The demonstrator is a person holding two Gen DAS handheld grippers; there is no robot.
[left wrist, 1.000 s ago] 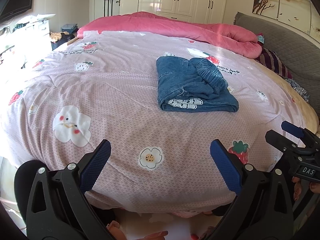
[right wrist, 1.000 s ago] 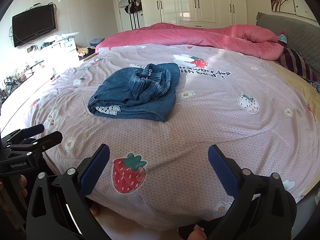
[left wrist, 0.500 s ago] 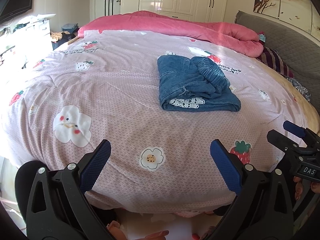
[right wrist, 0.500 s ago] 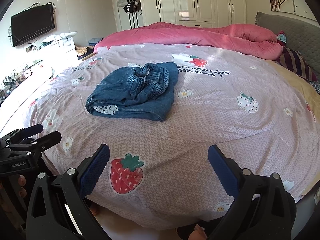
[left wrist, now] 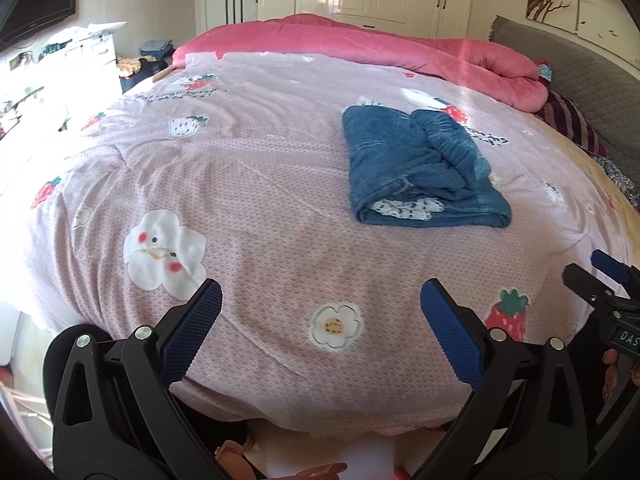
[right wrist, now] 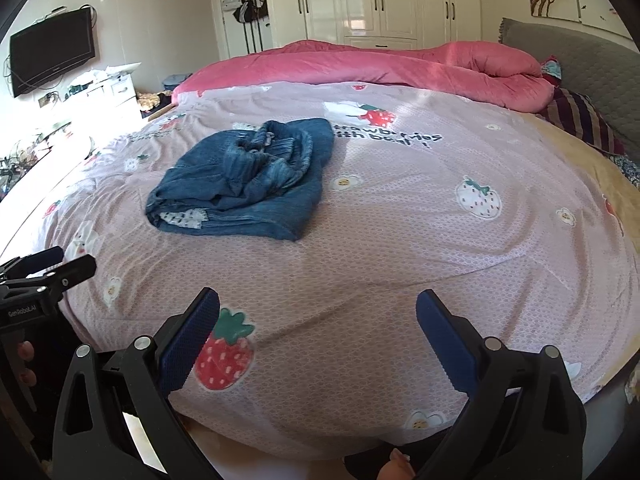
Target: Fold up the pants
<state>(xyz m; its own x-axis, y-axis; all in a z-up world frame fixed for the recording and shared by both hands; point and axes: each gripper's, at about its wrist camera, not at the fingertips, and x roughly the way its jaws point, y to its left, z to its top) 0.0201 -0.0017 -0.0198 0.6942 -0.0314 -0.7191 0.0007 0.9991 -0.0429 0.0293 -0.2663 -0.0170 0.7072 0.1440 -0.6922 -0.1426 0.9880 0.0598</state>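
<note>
Covering most of both views was the bed (left wrist: 248,184), pink strawberry-print quilt on top, red duvet (left wrist: 400,46) bunched along the far edge. Pants (left wrist: 416,168) lay folded on the quilt mid-bed, waistband on top, white lining showing at the near edge. Left gripper (left wrist: 320,320) and right gripper (right wrist: 318,330) hovered over the near edge, jaws wide apart, empty, well clear of the pants.

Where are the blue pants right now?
The folded blue denim pants lie on the pink strawberry-print quilt, right of centre in the left wrist view, before the rolled pink blanket.
</note>
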